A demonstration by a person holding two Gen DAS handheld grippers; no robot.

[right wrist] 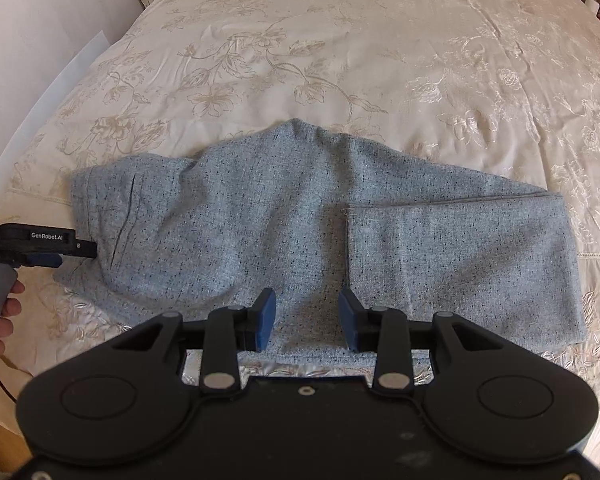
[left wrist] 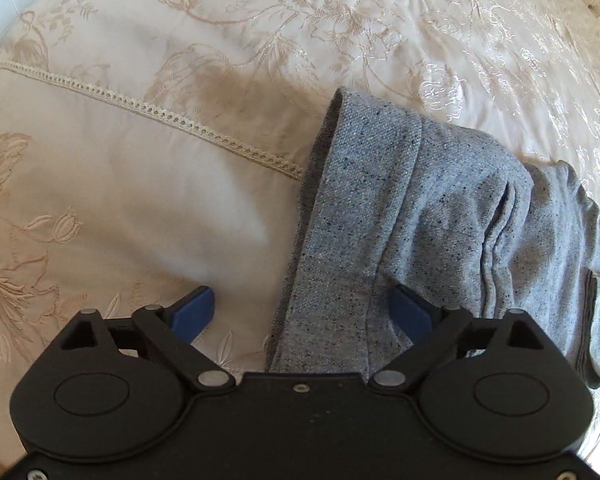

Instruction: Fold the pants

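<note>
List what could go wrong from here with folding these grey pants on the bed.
1. The left gripper stands wide open with the grey pants lying between its fingers, unclamped; lifting now would likely leave that end behind.
2. The fabric near the left gripper is bunched and creased; folding over it may lock the wrinkles in.
3. The right gripper hovers half open over the near edge; closing there might pinch the slippery bedspread too.

The pants [left wrist: 420, 220] ran off the right edge of the left wrist view. Their near hem lay hidden behind the right gripper [right wrist: 307, 320]; a hand [right wrist: 0, 312] was cut at the left edge.
</note>
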